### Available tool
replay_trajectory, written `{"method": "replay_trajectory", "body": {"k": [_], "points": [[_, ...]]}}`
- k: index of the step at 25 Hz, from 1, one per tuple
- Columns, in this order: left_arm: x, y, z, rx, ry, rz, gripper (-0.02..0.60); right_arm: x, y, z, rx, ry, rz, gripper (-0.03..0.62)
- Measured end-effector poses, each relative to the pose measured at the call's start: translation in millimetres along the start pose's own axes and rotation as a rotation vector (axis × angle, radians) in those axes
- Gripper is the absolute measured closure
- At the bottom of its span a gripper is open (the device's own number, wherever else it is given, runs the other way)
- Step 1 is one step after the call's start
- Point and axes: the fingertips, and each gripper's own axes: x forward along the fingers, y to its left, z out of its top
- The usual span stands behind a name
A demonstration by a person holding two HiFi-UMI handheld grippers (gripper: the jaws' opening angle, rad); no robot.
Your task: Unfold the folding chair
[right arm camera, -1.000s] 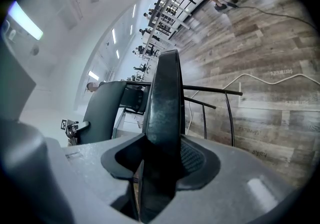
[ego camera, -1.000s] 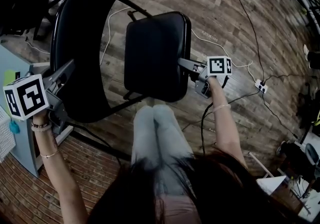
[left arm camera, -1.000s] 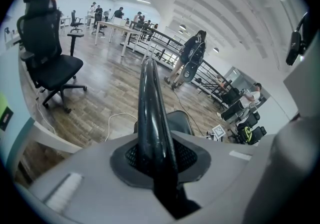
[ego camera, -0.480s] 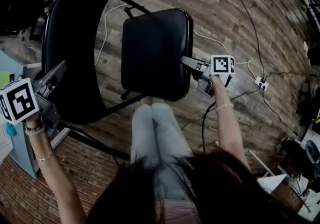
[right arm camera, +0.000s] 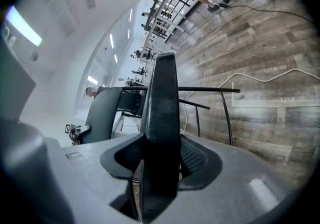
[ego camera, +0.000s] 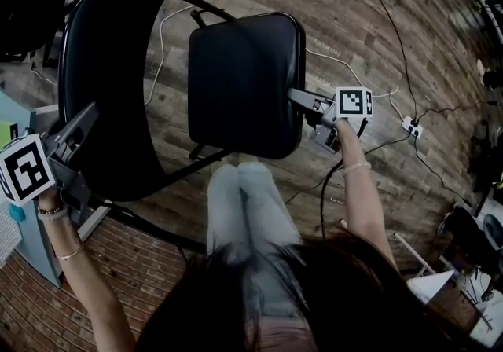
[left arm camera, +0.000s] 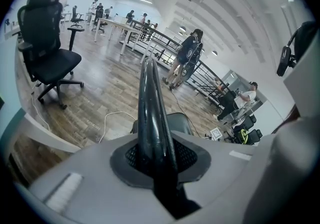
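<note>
Backrest (ego camera: 102, 52) drifts leftward, left gripper (ego camera: 86, 115) clamped narrow on its rim. Right gripper (ego camera: 295, 97) jaws have just been opening, wide now, pinching the seat (ego camera: 244, 83) edge. Folding chair (ego camera: 118, 162) stands on the wooden floor (ego camera: 369, 20).

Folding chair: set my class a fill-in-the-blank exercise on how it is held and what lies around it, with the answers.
1. The left hand-held gripper is clamped on the ____.
2. The right hand-held gripper grips the edge of the ____.
3. The floor is laid with ____ planks.
4. A white ____ snakes across the floor.
Missing words: backrest; seat; wooden; cable.
</note>
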Motion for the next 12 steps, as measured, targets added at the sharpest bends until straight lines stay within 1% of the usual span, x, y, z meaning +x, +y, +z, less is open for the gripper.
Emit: {"method": "replay_trajectory", "body": {"k": [1, 5, 7, 8, 10, 12], "points": [[0.2, 0.2, -0.6, -0.001, 0.0, -0.002, 0.525, 0.4, 0.8, -0.9, 0.012, -0.001, 0.017, 0.399], [0.1, 5.3, -3.1, -0.005, -0.003, -0.014, 0.525, -0.3, -5.3, -2.2, 0.003, -0.003, 0.014, 0.396], [1.1, 8.0, -3.8, -0.006, -0.002, -0.017, 0.525, 0.6, -5.2, -1.3, 0.002, -0.012, 0.035, 0.395], [2.0, 8.4, -4.2, -0.006, -0.001, -0.017, 0.525, -0.7, -7.6, -1.0, 0.004, -0.014, 0.032, 0.395], [3.6, 9.5, -4.8, -0.012, -0.001, -0.014, 0.525, -6.8, -19.0, -1.2, 0.012, -0.01, -0.019, 0.393], [4.6, 11.9, -6.2, -0.025, -0.003, -0.009, 0.525, -7.9, -21.4, -0.4, 0.011, -0.009, -0.012, 0.39]]}}
